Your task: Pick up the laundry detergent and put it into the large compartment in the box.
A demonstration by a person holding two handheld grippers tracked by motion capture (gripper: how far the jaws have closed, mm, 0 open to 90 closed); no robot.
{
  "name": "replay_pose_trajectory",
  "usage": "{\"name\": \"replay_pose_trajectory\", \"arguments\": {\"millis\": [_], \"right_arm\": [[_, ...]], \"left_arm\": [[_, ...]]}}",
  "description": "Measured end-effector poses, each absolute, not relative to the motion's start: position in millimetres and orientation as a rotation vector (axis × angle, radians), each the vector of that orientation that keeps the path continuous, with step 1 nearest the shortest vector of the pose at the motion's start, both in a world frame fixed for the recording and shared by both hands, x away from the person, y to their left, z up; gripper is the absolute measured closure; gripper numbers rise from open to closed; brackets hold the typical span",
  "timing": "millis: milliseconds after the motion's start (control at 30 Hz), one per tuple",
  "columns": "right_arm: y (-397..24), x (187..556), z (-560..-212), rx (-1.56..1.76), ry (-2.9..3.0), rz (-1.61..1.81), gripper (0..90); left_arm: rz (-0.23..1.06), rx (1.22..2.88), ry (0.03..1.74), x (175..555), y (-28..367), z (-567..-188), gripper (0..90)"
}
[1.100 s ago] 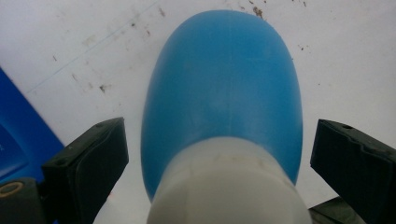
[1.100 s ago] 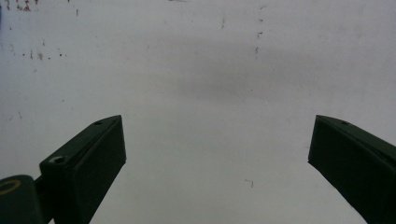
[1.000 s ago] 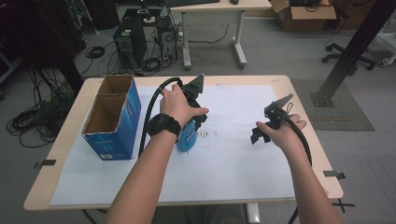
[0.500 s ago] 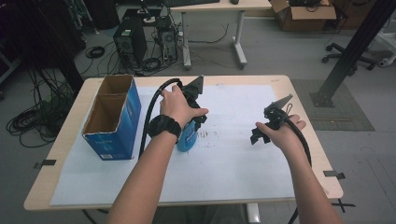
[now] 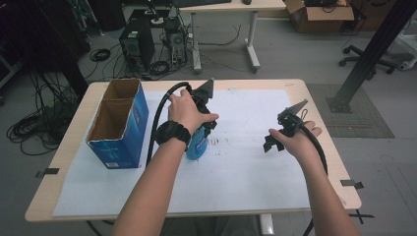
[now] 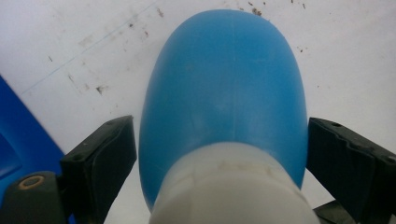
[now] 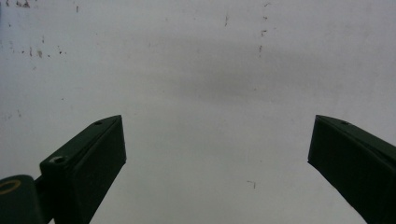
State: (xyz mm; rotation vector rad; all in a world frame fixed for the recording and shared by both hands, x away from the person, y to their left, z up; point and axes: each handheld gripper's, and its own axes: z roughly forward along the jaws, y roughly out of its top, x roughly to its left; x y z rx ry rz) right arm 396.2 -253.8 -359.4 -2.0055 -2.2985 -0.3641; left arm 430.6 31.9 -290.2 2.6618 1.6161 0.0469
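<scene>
Between the earlier frames and now, we see both hands keep their places, while the left gripper (image 5: 202,129) jaws have just been closing around the blue bottle (image 6: 224,88). We note the tabletop (image 5: 314,105) under its white paper sheet (image 5: 246,172), then the blue cardboard box (image 5: 118,123) at left. Standing upright just right of the box, the bottle sits between the left jaws; we cannot tell whether the pads press it. Well apart, the right gripper (image 5: 275,140) hovers with jaws released.
</scene>
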Motion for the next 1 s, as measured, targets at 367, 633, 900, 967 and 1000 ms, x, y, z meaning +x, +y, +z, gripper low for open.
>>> {"name": "replay_pose_trajectory", "arguments": {"millis": [367,633,900,967,1000], "right_arm": [[-254.4,395.9,-361.2,-2.002,-2.298,-0.365,4.3],[-254.7,395.8,-361.5,-2.003,-2.299,-0.371,4.3],[-253.6,396.1,-362.1,-1.997,-2.301,-0.373,4.4],[-253.6,396.1,-362.1,-1.996,-2.301,-0.373,4.3],[-253.6,396.1,-362.3,-2.0,-2.298,-0.376,4.4]], "left_arm": [[0.052,2.66,1.612,431.1,32.0,-289.6,17.1],[0.051,2.651,1.612,431.6,32.2,-289.0,21.5],[0.044,2.654,1.609,431.5,32.1,-289.2,25.7],[0.046,2.655,1.607,431.6,32.1,-289.0,26.2],[0.044,2.657,1.607,431.6,32.1,-288.8,26.4]]}}
